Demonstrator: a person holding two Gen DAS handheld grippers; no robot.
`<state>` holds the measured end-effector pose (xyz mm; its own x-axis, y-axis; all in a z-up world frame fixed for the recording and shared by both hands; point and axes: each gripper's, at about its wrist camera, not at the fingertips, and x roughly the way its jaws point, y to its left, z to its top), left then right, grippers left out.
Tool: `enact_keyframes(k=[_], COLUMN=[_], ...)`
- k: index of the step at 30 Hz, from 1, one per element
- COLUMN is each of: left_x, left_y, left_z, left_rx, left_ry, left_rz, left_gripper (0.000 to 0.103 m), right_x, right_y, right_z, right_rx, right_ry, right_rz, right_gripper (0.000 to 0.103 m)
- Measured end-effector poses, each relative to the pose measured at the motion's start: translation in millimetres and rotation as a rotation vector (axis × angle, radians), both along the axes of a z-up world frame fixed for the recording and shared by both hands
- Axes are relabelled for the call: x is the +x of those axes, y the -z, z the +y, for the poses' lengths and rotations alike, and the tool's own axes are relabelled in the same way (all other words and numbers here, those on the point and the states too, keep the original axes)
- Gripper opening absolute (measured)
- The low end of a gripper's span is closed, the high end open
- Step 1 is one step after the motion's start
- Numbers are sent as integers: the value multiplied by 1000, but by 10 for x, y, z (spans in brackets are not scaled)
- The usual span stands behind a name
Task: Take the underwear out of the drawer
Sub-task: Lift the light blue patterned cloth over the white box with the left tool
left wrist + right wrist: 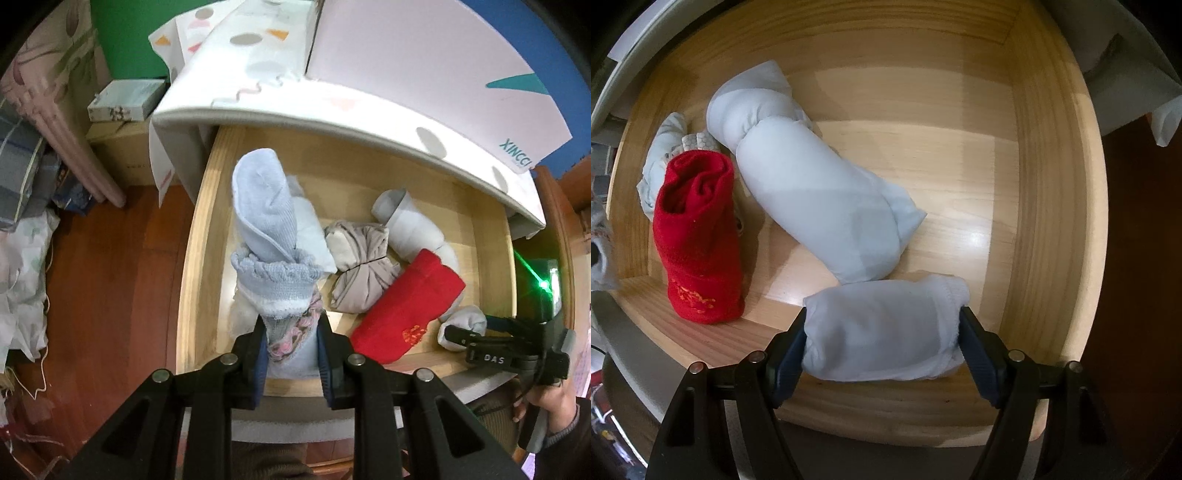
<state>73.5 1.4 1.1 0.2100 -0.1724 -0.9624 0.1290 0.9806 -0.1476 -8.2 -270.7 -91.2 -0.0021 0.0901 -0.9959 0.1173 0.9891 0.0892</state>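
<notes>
Underwear half out of the drawer

Left gripper point(291, 332) is clamped tight on a pale blue bundle point(266, 236) with a frilled band, pinched at its near end so the rest stands up ahead of my fingers, above the wooden drawer point(192, 258); I judge it nearly clear of the rim. Right gripper point(882, 334) points straight down into the drawer, its pads pressing both ends of a white folded roll point(882, 332) lying crosswise against the front wall. Beyond it lies a longer pale roll point(812, 192), and to its left a red roll point(698, 236), both waiting their turn.
</notes>
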Motion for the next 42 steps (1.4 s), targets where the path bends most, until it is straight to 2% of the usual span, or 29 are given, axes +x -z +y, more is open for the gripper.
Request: enact_keyframes(k=[5,11,15,22,24,30,35,42], left_x=[-10,2,65,295,403,759,1092,1485], left_y=[-171,-513,-831,-1449,-1668,-2089,-2176,-1912], left_z=[10,48,59,-2,-46,-276,-538,-916], left_rx=[3,3,-26,-30,-38,-51,-51,18], left_ry=[25,39,41,54,57,100,131,198], left_rz=[-42,-125,-187,-314,-366,-460,-488,-434], left_gripper=[23,23,23,23,23,23,23,23], right_x=[-15,-76,-84,-86,-81,-66,-54,-43], right_y=[11,-22,-15,-1,3,-9,-15,9], right_z=[-30,1,12,19,22,29,36,38], right_rx=[-5,-12,-13,-18,-23,-25,-23,-22], right_ry=[-8,-4,-6,-9,-12,-15,-11,-13], right_rz=[-7,-13,-13,-12,-11,-13,-14,-13], right_gripper=[72,72,72,72,72,72,72,72])
